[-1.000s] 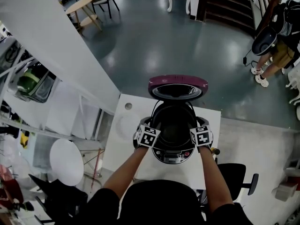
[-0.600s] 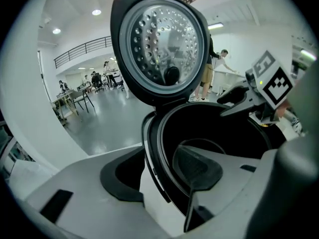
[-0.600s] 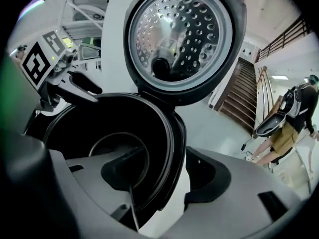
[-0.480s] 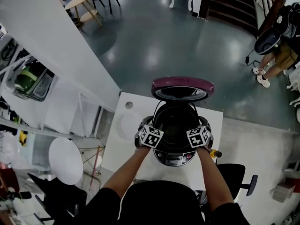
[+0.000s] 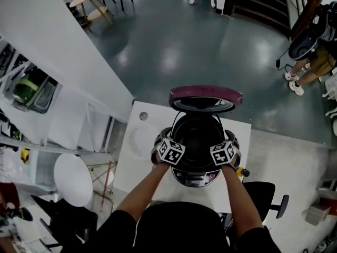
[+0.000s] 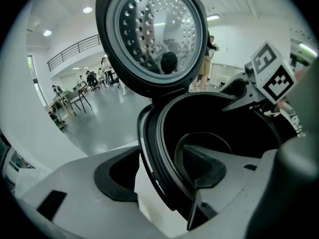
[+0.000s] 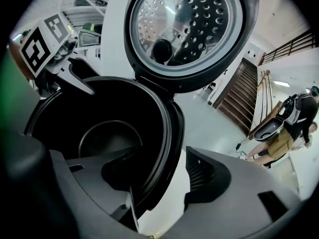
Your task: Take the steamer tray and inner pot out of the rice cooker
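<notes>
Head view: both grippers are sitting closer in on the cooker than a second ago. The left gripper and right gripper are flanking the pot, which is sitting in the cooker on the desk. The lid is standing open. The cubes are hiding the fingers here.

Left gripper view: the fingers are standing spread wide, having just been opening. They are straddling the cooker's rim, one inside the pot and one outside, pinching nothing.

Right gripper view: the fingers are likewise spread wide, straddling the opposite rim and gripping nothing. The pot's inside is showing dark; a tray cannot be made out.
</notes>
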Demonstrator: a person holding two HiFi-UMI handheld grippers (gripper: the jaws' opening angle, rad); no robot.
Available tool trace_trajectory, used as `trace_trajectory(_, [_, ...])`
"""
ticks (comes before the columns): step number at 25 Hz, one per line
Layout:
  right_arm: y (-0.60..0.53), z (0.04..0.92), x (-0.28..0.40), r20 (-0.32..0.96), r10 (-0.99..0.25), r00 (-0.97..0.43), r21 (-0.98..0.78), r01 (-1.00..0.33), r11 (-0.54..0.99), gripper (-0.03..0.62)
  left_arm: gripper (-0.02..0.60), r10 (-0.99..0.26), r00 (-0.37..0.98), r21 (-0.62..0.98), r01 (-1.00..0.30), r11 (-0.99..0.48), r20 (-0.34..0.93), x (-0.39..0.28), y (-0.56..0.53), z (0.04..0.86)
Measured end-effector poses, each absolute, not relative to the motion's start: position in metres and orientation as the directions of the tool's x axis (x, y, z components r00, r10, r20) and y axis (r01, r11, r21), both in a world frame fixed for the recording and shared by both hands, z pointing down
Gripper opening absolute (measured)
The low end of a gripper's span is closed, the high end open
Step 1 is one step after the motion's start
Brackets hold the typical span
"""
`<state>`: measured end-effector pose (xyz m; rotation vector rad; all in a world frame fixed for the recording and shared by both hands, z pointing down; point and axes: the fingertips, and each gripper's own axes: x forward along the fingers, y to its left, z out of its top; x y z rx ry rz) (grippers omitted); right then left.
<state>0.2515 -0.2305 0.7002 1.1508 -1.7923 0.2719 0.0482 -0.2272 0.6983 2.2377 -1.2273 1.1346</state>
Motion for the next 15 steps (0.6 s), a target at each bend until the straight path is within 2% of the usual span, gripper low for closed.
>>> trace_trajectory(7, [-0.233,0.701,0.249,0.809,-0.579,-0.1,0.293,-0.786,0.544,0.229,0.276,-0.555,0.286,-0.104,-0.817,-0.567,0.781,0.051,-0.234,0.697])
trace_trajectory(13, [-0.239,0.696,0.246,0.796,-0.598,-0.094,0.326,-0.766,0.554,0.227,0.272,-0.548,0.249,-0.143,-0.806,-0.574,0.798,0.044,-0.243,0.704])
trace_trajectory(15, [-0.24,0.696,0.246,0.797,-0.596,-0.095,0.32,-0.77,0.551,0.227,0.252,-0.561,0.246,-0.147,-0.812,-0.564,0.79,0.044,-0.245,0.702])
